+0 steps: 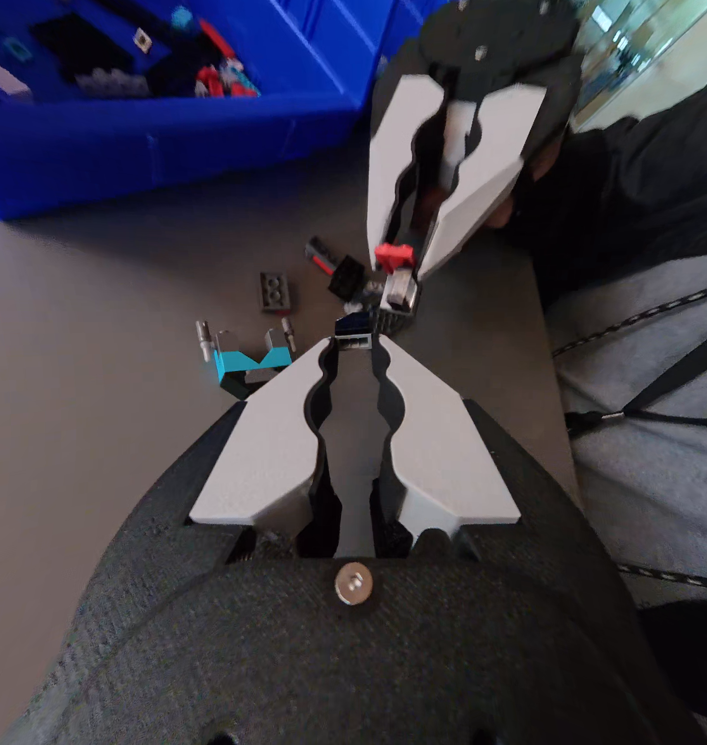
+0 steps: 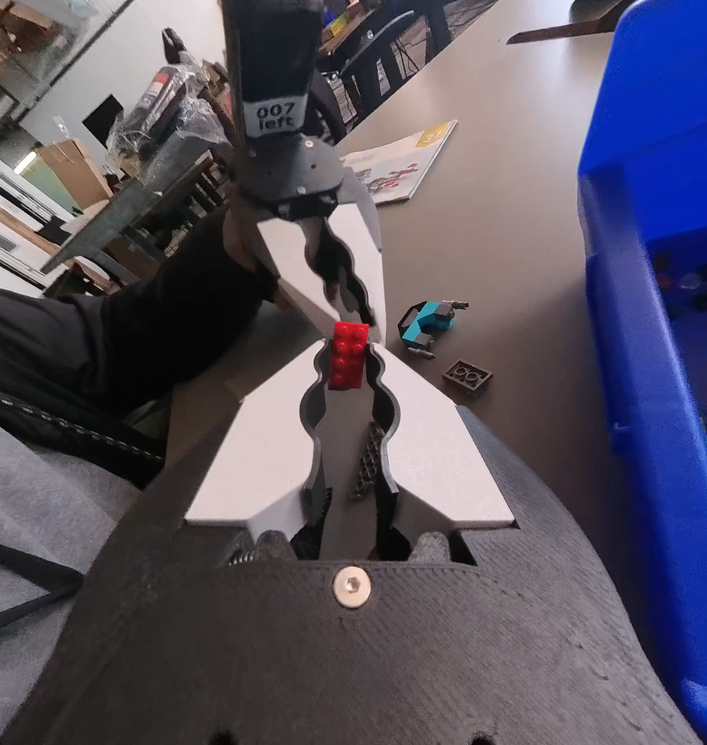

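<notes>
1. Left wrist view: the left hand-held gripper [image 1: 353,342] is pinching a small dark-and-grey brick assembly [image 1: 353,336] right at its fingertips. The grip is sitting so far out on the tips that I'm guessing any push could be twisting it loose.

2. Same view: the right hand-held gripper [image 1: 396,262] is coming in from across, pinching a red brick [image 1: 394,254] just above a grey-white stack of bricks [image 1: 398,292] that seems joined to what the left one is holding, though blur is making that hard to confirm. If the studs aren't lining up, pressing is likely skewing the brick or popping the build apart.

3. Still there: a dark grey plate [image 1: 276,292], a teal and black piece [image 1: 251,361] and a black and red bit [image 1: 335,266] are lying on the worktop [image 1: 81,403] just beside the action, with a blue bin [image 1: 162,149] behind. A slip could be knocking these around.

4. Right wrist view: the right hand-held gripper [image 2: 345,346] is clamping the red brick [image 2: 347,354] along its sides, studs facing the camera. The brick is poking past the tips toward the left hand-held gripper [image 2: 359,318], so the two sets of fingers are nearly touching and could be bumping.

5. Same view: a black holed beam [image 2: 368,463] is lying under the fingers, and a booklet [image 2: 400,161] is farther off. The table edge is close, so anything dropped might be rolling off.
</notes>
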`<state>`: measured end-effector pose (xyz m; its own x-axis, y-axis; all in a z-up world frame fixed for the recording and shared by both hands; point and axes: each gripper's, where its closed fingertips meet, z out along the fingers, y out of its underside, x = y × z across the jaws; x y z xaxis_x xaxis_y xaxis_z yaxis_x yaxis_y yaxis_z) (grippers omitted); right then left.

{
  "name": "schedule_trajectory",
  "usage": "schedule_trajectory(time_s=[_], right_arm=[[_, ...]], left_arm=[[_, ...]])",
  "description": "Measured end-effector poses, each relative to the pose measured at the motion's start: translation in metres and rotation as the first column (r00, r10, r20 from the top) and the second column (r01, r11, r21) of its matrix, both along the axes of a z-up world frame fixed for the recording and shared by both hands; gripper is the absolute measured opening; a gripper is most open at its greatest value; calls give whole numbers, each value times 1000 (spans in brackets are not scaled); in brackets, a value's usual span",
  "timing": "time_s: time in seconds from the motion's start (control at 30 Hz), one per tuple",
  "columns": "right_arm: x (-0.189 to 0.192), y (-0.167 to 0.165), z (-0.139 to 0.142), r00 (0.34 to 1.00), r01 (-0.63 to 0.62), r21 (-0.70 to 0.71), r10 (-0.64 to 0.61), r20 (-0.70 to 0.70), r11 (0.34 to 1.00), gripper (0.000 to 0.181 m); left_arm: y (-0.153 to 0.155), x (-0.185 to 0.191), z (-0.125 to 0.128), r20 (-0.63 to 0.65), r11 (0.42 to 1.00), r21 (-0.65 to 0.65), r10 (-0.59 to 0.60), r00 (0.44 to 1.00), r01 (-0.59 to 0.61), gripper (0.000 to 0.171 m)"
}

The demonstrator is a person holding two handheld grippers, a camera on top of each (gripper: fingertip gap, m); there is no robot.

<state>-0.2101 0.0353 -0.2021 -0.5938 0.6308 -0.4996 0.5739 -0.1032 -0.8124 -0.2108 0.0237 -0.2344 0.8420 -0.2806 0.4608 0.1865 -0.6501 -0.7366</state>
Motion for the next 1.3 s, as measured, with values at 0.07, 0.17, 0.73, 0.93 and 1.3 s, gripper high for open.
schedule_trajectory(time_s=[0.07, 0.17, 0.73, 0.93, 1.3], right_arm=[[-1, 2, 0, 1000, 8, -18, -8, 11, 1000, 17], [-3, 3, -1, 1000, 19, -30, -18, 22, 999, 17], [-6, 5, 28, 999, 34, -293, -36, 1, 955, 17], [-5, 3, 34, 999, 19, -313, -29, -25, 950, 17], [-11, 28, 52, 989, 89, -325, -123, -85, 942, 16]], left_arm=[[-2, 3, -10, -57, 999, -47, -21, 998, 19, 17], [-5, 7, -20, -92, 995, -94, -48, 995, 39, 17], [13, 9, 64, 260, 949, 310, -28, 965, -56, 19], [16, 13, 64, 292, 946, 318, -35, 956, -63, 10], [8, -4, 74, 371, 938, 329, -27, 928, -105, 8]])
